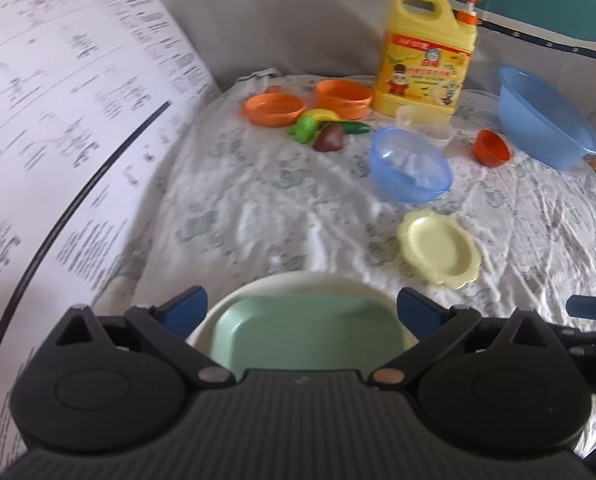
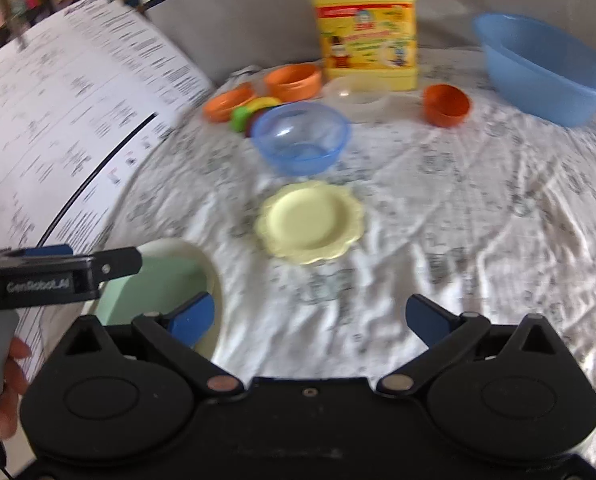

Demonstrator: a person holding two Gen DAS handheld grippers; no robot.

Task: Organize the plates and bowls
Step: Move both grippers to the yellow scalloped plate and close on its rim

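A green plate lies stacked on a cream plate just under my left gripper, which is open above them. The stack also shows in the right wrist view, partly hidden by the left gripper. A pale yellow scalloped plate lies ahead of my right gripper, which is open and empty. Behind it stand a small blue bowl, a clear bowl, a dark orange cup and two orange bowls.
A yellow detergent jug stands at the back. A large blue basin sits at the back right. Toy fruits and vegetables lie by the orange bowls. A printed paper board leans along the left. A wrinkled white cloth covers the table.
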